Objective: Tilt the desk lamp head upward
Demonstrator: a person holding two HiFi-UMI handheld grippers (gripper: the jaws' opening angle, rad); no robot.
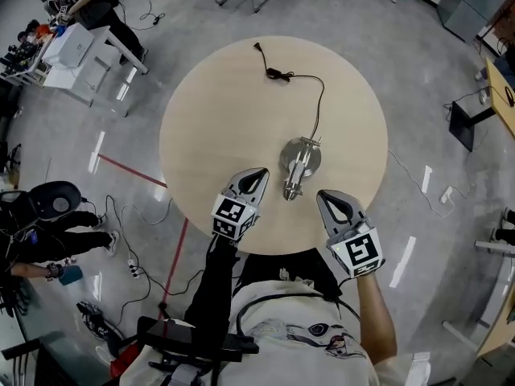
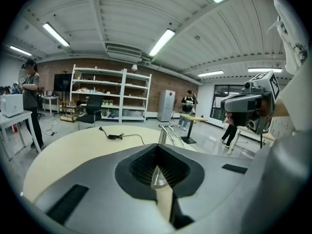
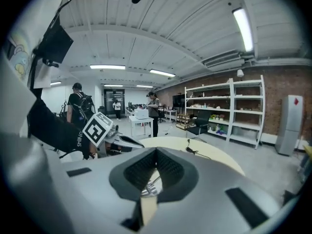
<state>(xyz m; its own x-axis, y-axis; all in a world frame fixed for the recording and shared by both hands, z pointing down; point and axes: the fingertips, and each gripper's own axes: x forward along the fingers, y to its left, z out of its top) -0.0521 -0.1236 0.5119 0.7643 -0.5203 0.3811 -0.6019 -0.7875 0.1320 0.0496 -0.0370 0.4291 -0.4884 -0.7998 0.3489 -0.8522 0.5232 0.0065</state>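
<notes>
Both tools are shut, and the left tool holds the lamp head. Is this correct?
No. The left tool holds nothing: the head view shows it beside the lamp, not touching it. It and the right tool are indeed shut.

Wide bare tabletop [image 1: 209, 119] left of desk lamp [image 1: 299, 159], cord [image 1: 323, 99] looping across far side, open approach from near edge

Lamp [image 1: 299, 161] on table [image 1: 209, 127], cord [image 1: 320, 95] behind (plug [image 1: 258, 47] seemingly near far edge)

Round beige table [image 1: 213, 127]: silver desk lamp [image 1: 299, 160], black cord [image 1: 321, 95] on top.
</notes>
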